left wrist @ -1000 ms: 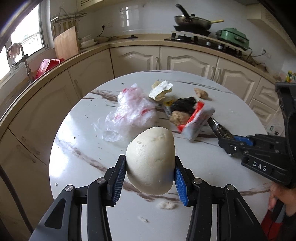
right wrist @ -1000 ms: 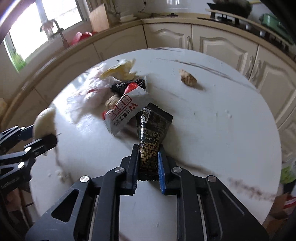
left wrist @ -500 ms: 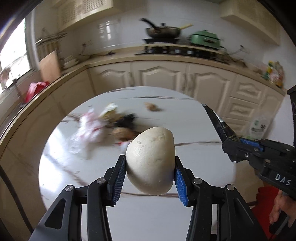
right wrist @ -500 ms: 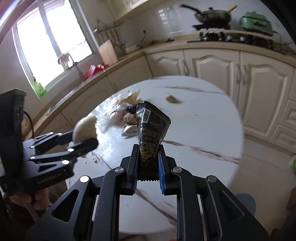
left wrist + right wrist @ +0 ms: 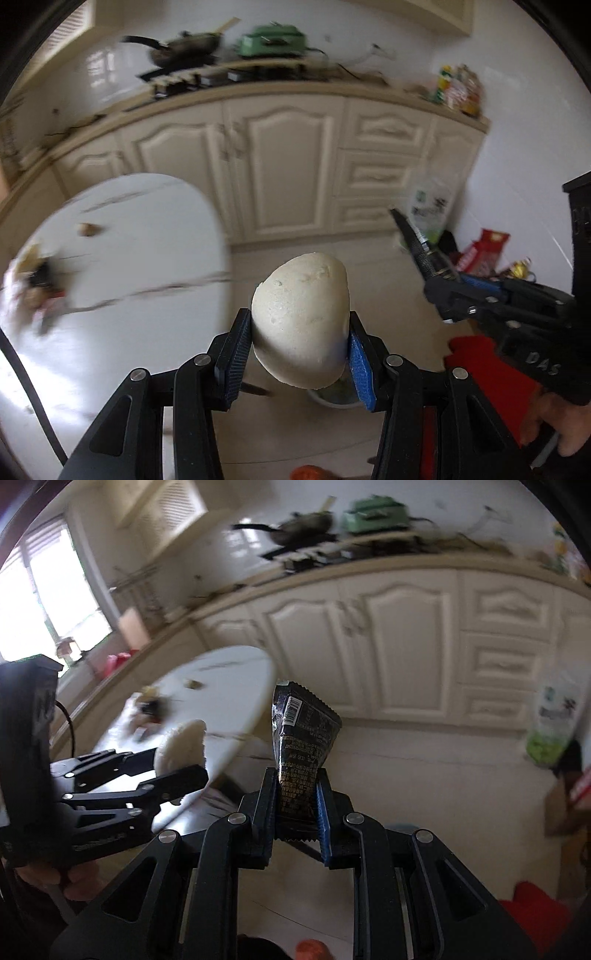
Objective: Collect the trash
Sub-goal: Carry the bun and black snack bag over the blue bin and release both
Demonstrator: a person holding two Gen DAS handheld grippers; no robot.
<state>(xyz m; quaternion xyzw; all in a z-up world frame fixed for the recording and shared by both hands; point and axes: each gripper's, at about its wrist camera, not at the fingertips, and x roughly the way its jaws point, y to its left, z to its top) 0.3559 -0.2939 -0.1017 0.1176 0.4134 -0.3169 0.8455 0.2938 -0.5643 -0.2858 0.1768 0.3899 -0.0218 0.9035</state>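
Note:
My left gripper is shut on a white steamed bun and holds it in the air past the edge of the round marble table. My right gripper is shut on a black snack wrapper, also off the table over the floor. The right gripper shows at the right of the left wrist view with the wrapper edge-on. The left gripper with the bun shows at the left of the right wrist view. More trash lies blurred on the table's left side.
Cream cabinets line the far wall, with a stove and pan on the counter. A pale bowl-like rim sits on the floor below the bun. Bags lie on the floor at the right wall. Something red is near my right hand.
Both grippers have swung right, away from the table and out over the floor, each still holding its item. The table and its trash have slid to the left of both views.

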